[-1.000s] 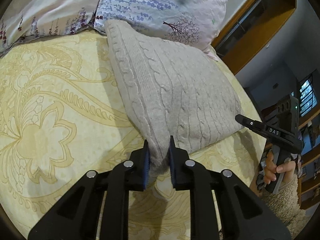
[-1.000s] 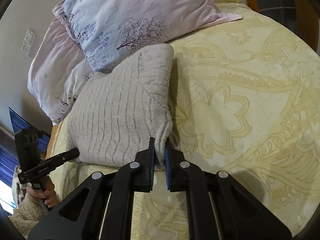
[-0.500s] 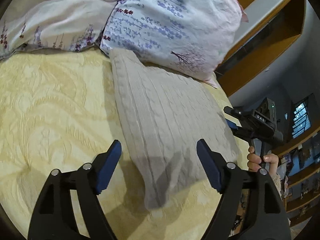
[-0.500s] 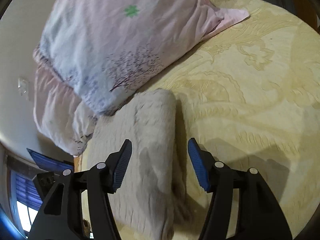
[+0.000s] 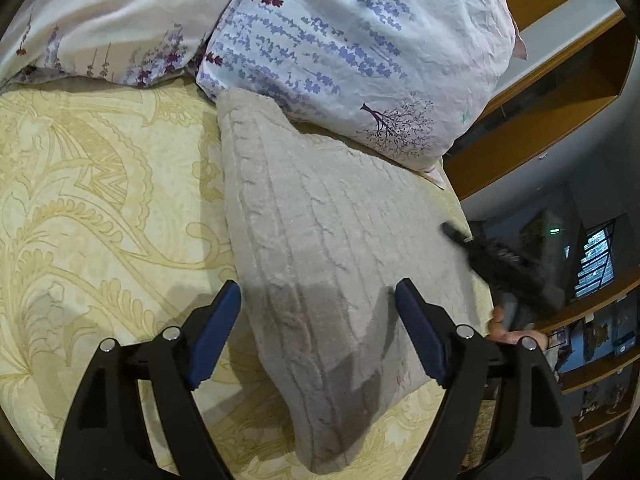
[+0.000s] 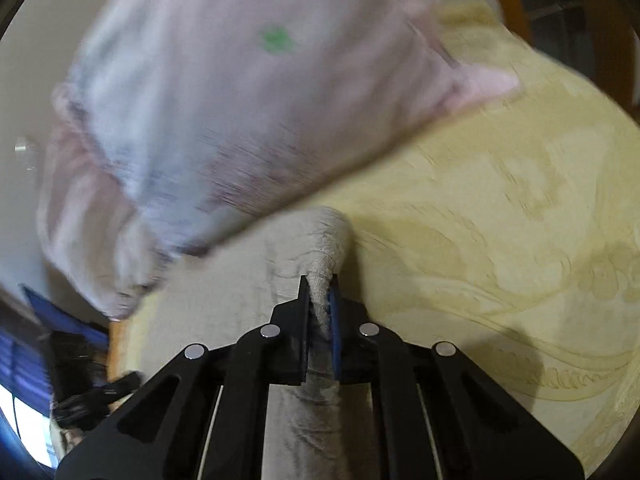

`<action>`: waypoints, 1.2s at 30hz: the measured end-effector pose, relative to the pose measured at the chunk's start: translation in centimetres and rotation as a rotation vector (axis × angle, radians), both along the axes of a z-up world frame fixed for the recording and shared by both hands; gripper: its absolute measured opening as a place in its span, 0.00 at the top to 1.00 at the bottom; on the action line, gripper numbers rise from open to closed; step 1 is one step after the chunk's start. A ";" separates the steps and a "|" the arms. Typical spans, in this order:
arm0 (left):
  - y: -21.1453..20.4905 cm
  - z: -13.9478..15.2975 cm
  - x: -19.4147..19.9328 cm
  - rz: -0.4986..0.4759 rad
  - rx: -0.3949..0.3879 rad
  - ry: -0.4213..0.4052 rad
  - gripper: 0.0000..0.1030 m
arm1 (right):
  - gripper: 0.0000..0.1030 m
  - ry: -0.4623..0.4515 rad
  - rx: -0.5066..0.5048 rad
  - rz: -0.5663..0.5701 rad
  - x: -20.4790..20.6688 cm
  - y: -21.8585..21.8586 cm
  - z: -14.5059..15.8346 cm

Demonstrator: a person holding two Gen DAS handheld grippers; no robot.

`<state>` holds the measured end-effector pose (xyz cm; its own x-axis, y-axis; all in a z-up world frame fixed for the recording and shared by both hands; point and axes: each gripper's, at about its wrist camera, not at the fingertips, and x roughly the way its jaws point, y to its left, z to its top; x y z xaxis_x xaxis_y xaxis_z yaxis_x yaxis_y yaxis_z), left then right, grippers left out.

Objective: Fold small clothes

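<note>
i am holding my right hand-held gripper [image 6: 319, 304] pinched tight on a bunched fold of the knit [image 5: 320, 248], at its far corner near the pillow [image 5: 352, 48]. my left hand-held gripper [image 5: 318, 328] is standing wide, its pads [image 5: 214, 328] straddling the near end of the knit without pressing on it; nothing is in that grip.

the knit is lying folded on the bed [image 5: 100, 200], a thick cable-knit piece running from the pillow down towards me, its right side close to the bed's edge. i am judging it soft, limp and fairly light: it is sagging and puckering where my right pads are squeezing it, so it is going to drape and stretch rather than keep a shape. it looks fuzzy, not slippery, so a pinch should be holding well, and nothing about it seems fragile. the best places to take it are the corners and the thick folded edge, pinching through all layers so the fold is not sliding open; for the left, that is the near corner below its pads.

i am seeing no containers here, only the bed and two pillows.
</note>
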<state>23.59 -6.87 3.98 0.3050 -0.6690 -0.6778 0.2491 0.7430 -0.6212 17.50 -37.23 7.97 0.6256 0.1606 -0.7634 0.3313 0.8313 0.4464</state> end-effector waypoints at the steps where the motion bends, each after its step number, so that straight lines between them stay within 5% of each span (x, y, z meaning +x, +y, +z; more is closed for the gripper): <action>1: 0.0 -0.1 0.1 0.004 -0.006 0.007 0.23 | 0.92 0.036 0.020 -0.010 0.2 -0.3 -1.2; 6: -0.1 -0.5 0.5 0.013 -0.034 0.034 0.23 | 0.86 0.057 0.033 -0.008 0.4 -0.1 -1.4; 8: -0.1 -0.6 0.8 0.022 -0.049 0.040 0.23 | 0.71 0.044 0.074 -0.015 -0.2 -0.4 -0.6; 10: 0.0 -0.8 1.0 0.034 -0.065 0.046 0.23 | 0.40 0.026 0.129 -0.028 -1.1 -1.1 0.0; 21: -0.3 -1.5 2.5 0.054 -0.077 0.066 0.21 | 0.38 0.029 0.258 0.012 -2.9 -1.8 -0.8; 36: -1.8 -3.0 3.0 0.046 -0.095 0.084 0.23 | 0.37 0.056 0.306 0.135 -2.0 0.9 -2.3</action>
